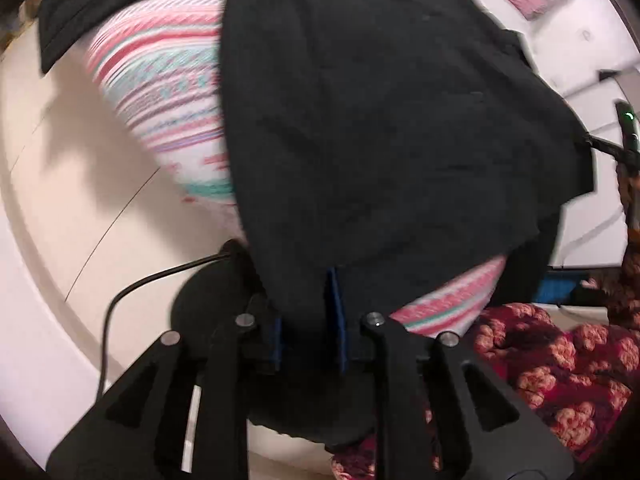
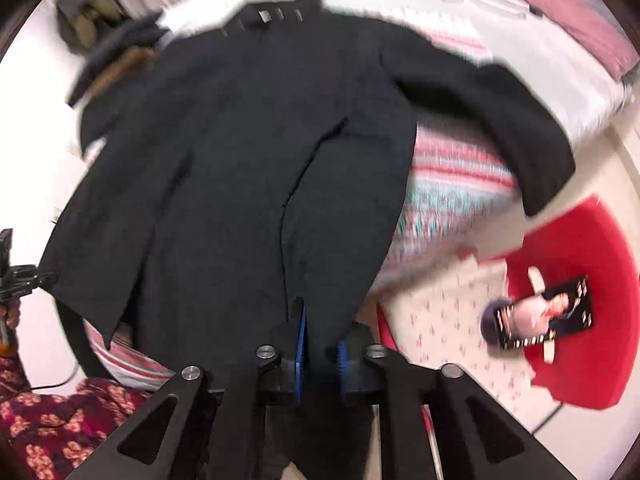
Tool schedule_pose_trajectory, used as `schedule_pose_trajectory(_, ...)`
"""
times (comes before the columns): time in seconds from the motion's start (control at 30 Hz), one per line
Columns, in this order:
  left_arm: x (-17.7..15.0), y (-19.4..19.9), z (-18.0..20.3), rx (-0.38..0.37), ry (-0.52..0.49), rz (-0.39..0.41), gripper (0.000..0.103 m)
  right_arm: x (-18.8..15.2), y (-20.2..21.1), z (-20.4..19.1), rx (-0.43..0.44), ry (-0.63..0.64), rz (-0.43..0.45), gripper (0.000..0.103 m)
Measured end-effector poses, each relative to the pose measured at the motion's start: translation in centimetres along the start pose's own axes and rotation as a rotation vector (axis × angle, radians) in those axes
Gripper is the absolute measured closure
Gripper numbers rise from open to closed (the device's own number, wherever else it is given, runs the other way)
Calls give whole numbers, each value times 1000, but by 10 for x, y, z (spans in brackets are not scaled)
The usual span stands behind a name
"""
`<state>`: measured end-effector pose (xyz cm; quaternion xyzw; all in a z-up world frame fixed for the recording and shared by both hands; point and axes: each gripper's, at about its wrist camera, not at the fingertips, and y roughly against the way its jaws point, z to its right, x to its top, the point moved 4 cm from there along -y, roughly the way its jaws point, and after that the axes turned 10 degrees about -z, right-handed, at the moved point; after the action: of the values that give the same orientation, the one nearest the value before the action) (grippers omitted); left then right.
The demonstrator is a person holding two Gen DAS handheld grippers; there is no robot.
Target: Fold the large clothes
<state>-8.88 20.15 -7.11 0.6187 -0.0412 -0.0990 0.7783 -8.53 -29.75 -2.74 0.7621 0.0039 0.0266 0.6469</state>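
Note:
A large black coat point(image 2: 248, 152) lies spread over a pink, white and teal striped blanket point(image 2: 452, 184), collar at the far end, one sleeve point(image 2: 520, 120) stretched to the right. My right gripper point(image 2: 320, 344) is shut on the coat's near hem, the cloth pinched between its blue pads point(image 2: 300, 344). In the left wrist view the same coat point(image 1: 380, 120) fills the middle over the striped blanket point(image 1: 168, 80). My left gripper point(image 1: 308, 320) is shut on another part of the hem, black cloth bunched between its blue pads point(image 1: 334, 312). Both views are motion-blurred.
A red floral cloth point(image 1: 560, 368) lies by the near edge, also in the right wrist view point(image 2: 52, 424). A red chair point(image 2: 580, 280) with a magazine stands at right, beside a patterned white cloth point(image 2: 448, 320). A pink pillow point(image 2: 576, 20) lies far right. A cable point(image 1: 132, 292) crosses the pale floor.

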Motion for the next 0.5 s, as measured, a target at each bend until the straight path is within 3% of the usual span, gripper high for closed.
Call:
schedule_pose_trajectory(0.03,6,7,-9,-37,35,33,75,3,-4,1,-12,-11,4,84)
schedule_pose_trajectory(0.07,14,20,-19,-60,71,93,63,7,-2,3,-21,-22,26,81)
schedule_pose_trajectory(0.1,17,30,-28,-54,90,146,53,13,0,4,-21,-29,46,76)
schedule_pose_trajectory(0.13,26,43,-35,-25,109,218,32,20,4,3,-19,-34,66,72)
schedule_pose_trajectory(0.17,38,55,-41,23,125,299,24,27,7,0,-20,-38,86,60)
schedule_pose_trajectory(0.2,46,63,-46,57,133,351,23,31,11,1,-19,-40,106,50)
schedule_pose_trajectory(0.3,80,72,-58,175,157,416,23,58,21,3,-24,-51,150,40)
schedule_pose_trajectory(0.5,177,74,-47,344,-46,444,23,129,35,-5,-95,-7,236,39)
